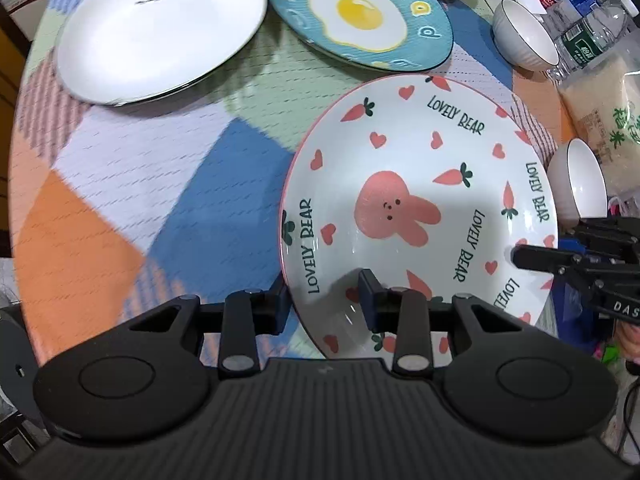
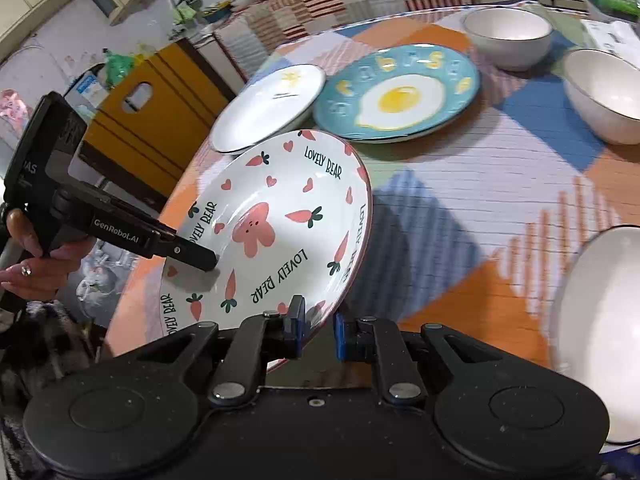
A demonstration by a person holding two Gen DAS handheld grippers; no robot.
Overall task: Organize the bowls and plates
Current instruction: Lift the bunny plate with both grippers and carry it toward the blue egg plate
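Left gripper pinching the near rim of the bunny plate, one finger under the rim and one finger on top, inside the plate. Right gripper pinching the other side of the same plate, pads tight on its pink edge. Bunny plate held between both, tilted and lifted off the checked tablecloth, with its shadow on the cloth below. Pink bunny, carrots, hearts and the words LOVELY BEAR painted on it. Behind it, flat on the cloth, a white plate with a little sun and a blue plate with a fried egg, side by side and very close together. White bowls around the far and right side: one bowl behind the egg plate, a second bowl beside that, a third bowl close on the right edge of the right wrist view. Water bottles and a bag of rice past the bowls. A hand wrapped round the left gripper's handle.
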